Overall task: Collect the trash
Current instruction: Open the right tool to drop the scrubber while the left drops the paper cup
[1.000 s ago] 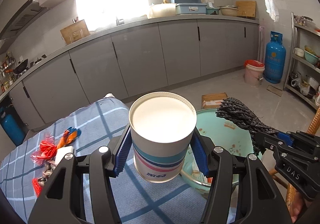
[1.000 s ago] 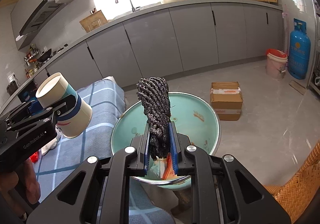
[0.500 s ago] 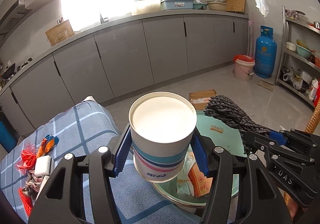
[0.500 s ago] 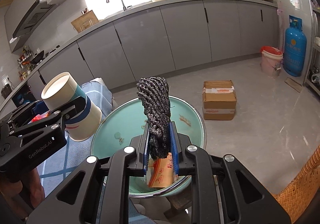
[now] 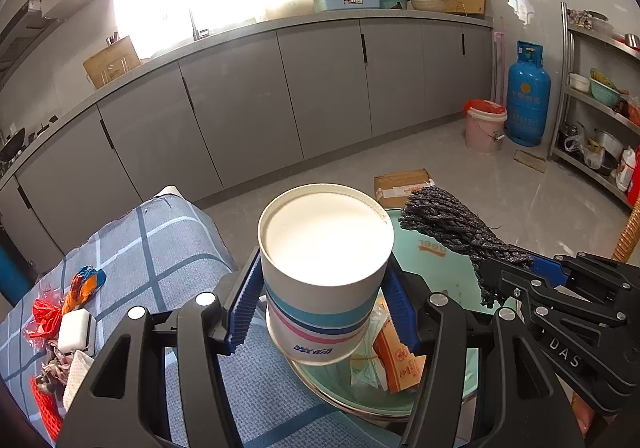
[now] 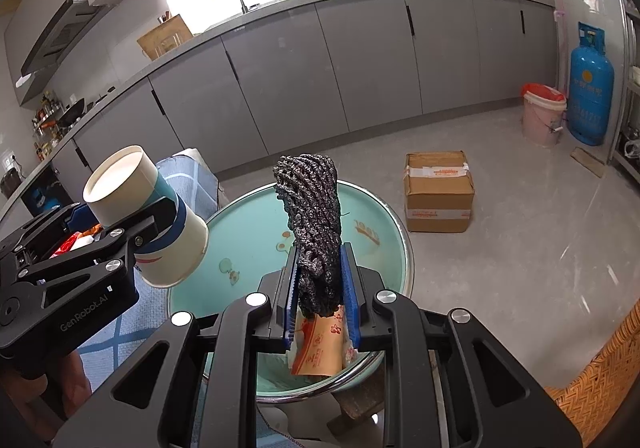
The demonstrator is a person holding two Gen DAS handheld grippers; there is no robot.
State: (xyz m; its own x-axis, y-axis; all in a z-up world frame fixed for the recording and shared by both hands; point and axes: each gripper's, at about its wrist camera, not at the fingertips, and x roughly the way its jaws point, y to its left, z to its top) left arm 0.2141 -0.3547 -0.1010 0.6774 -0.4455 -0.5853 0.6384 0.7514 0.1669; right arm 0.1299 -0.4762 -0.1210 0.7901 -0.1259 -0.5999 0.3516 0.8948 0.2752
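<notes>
Both my hands have sunk toward the basin [image 6: 400, 232]: left gripper [image 5: 324, 300] clamps the light, crushable paper cup [image 5: 326, 268] mid-wall, right gripper [image 6: 322, 288] pinches the soft knitted rag [image 6: 314, 224] low.

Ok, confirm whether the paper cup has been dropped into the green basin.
No, the left gripper holds the paper cup above the green basin.

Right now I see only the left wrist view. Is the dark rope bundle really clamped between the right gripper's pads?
Observer: Yes. The right gripper pinches the dark rope bundle at its lower end; the rest stands upright above the teal basin.
Operator: Is my paper cup over the basin?
Observer: Only partly, it seems. The paper cup is tilted; its bottom overlaps the basin's left rim, its mouth points away.
</notes>
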